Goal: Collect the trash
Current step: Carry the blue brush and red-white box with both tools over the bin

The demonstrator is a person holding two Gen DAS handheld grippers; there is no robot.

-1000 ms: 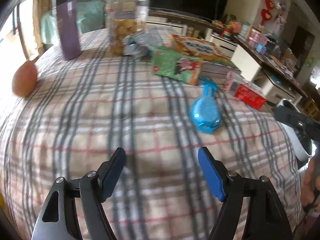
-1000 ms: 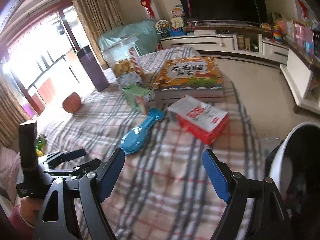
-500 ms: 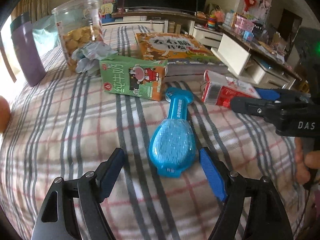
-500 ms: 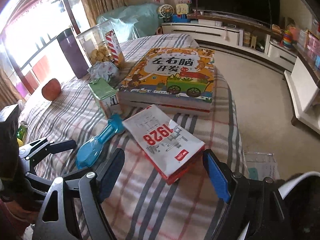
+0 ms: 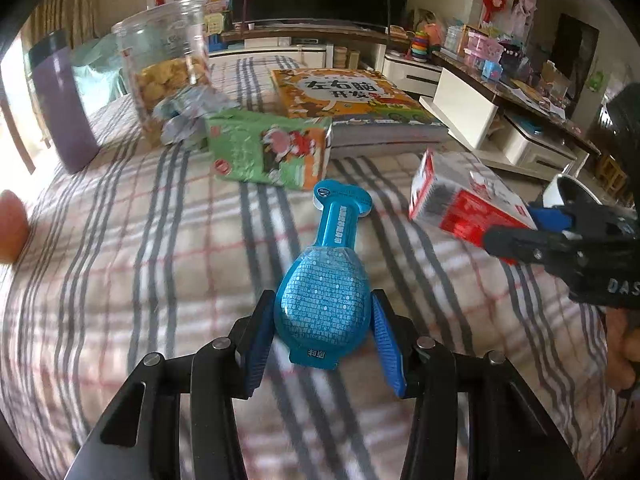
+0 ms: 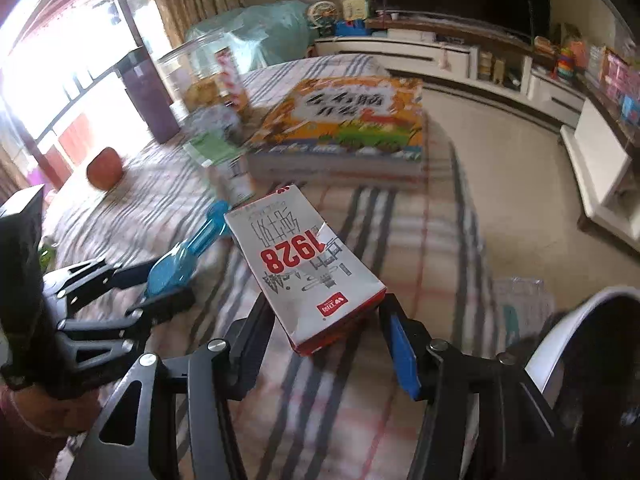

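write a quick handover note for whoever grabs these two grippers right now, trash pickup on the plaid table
Left gripper: jaws closing around the round end of the blue pack; the pack lies on the plaid cloth, contact not clear yet.
Right gripper: jaws closing around the near end of the red and white carton; no firm grip visible yet.
Green carton and crumpled wrapper lie by the cookie jar.
White bin sits at the right, past the table edge.
Done: no piece seen in the bin yet.
Left: finish both grasps, bin them, then the green carton and wrapper.
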